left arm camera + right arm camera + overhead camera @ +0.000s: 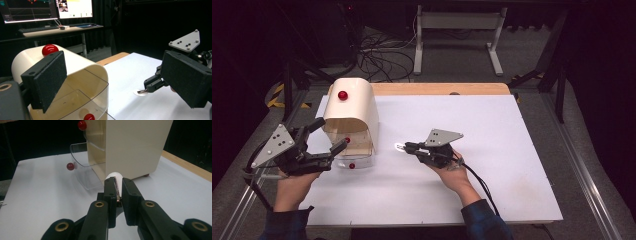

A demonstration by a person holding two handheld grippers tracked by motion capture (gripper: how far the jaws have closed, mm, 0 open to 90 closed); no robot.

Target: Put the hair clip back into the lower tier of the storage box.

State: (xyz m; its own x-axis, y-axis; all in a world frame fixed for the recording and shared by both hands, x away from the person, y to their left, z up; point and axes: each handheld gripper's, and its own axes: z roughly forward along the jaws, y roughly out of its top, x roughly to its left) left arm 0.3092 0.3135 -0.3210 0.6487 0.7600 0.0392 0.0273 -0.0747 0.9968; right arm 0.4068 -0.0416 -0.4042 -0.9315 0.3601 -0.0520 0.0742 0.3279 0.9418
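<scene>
White spoon [115,178] pinched in my right gripper [117,185], low over the table [512,170] beside the bread box [352,117].
My left gripper [326,136] is spread at its open clear door [82,162]; the thin handle could twist and slip.

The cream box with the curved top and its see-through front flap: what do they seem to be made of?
The cream box with the curved top looks like smooth painted metal or plastic with a soft sheen; which one is unclear. Its see-through front flap seems clear glossy plastic: the table shows through it, and its edges catch light.
</scene>
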